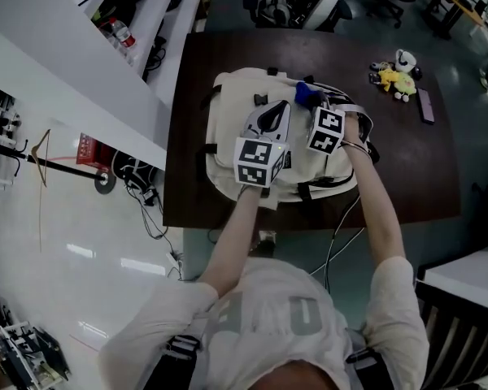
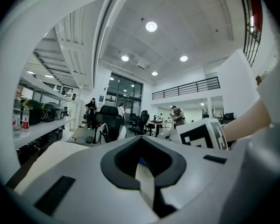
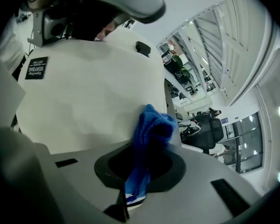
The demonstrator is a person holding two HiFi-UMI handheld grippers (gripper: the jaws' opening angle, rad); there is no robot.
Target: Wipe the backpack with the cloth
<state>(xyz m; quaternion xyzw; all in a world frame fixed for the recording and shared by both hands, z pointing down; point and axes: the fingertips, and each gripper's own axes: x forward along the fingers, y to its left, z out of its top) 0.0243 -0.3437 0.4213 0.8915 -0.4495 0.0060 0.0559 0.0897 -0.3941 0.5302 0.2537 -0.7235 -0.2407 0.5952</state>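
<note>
A cream backpack (image 1: 236,104) lies flat on the dark brown table (image 1: 407,169). My left gripper (image 1: 268,120) rests on top of it near its middle, with its jaws (image 2: 147,190) shut on a narrow cream strip of the backpack, apparently a strap (image 2: 143,181). To its right, my right gripper (image 1: 313,104) is shut on a bunched blue cloth (image 1: 307,94). In the right gripper view the cloth (image 3: 151,125) sticks out of the jaws and touches the backpack's cream face (image 3: 93,92), which bears a small black label (image 3: 36,68).
A yellow and white plush toy (image 1: 394,75) and a dark flat object (image 1: 425,106) lie at the table's far right. Office chairs (image 1: 297,2) stand behind the table. White shelving with bottles (image 1: 122,32) runs along the left, and cables (image 1: 138,187) lie on the floor.
</note>
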